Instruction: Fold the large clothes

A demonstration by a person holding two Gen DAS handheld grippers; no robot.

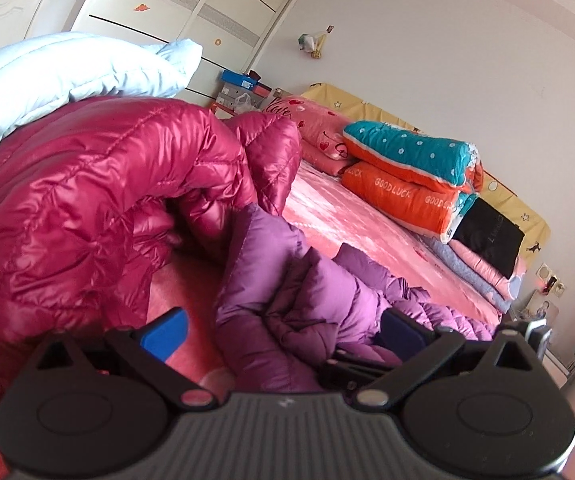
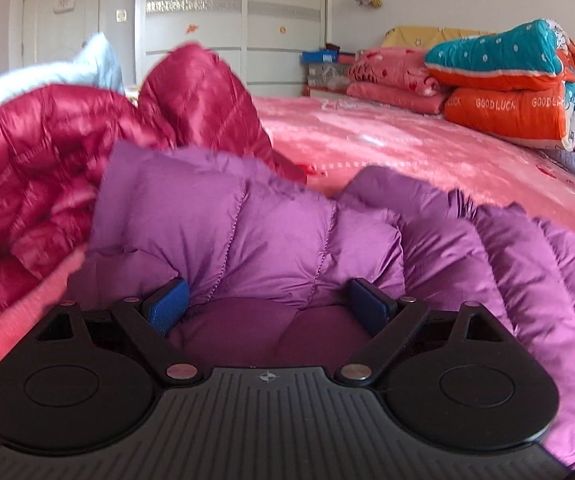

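Lying far left: a pale blue padded garment [image 1: 59,76] is heaped behind and above the other clothes, near the white wardrobe doors [image 1: 223,12].
Left, near: a shiny crimson quilted jacket [image 1: 87,200] is bunched in a tall mound on the pink bedspread [image 1: 351,224], one rounded fold curling over a dark hollow.
Left gripper: the left gripper [image 1: 283,332] hovers low over the bed with its blue fingertips [image 1: 165,334] spread wide, released; purple fabric bulges up between them, but neither pad visibly pinches it.
Middle, near: the purple down jacket [image 2: 271,232] lies crumpled on the bedspread, just beside and partly in front of the crimson one, its quilted panels puffed and its edge trailing off to the right.
Right gripper: the right gripper [image 2: 267,304] sits right against the purple jacket, jaws parted, released; its blue pads [image 2: 167,304] press into the padding at either side of a puffed panel without closing on it.
Right, far: folded quilts are stacked at the head of the bed, a teal dotted one [image 1: 411,148] on top of an orange one [image 1: 403,200] printed GOOD LUCK, with pink heart-print bedding [image 1: 319,128] to their left.
Far right: a black folded item [image 1: 487,236] rests on more pink and blue bedding against the yellow headboard [image 1: 527,212].
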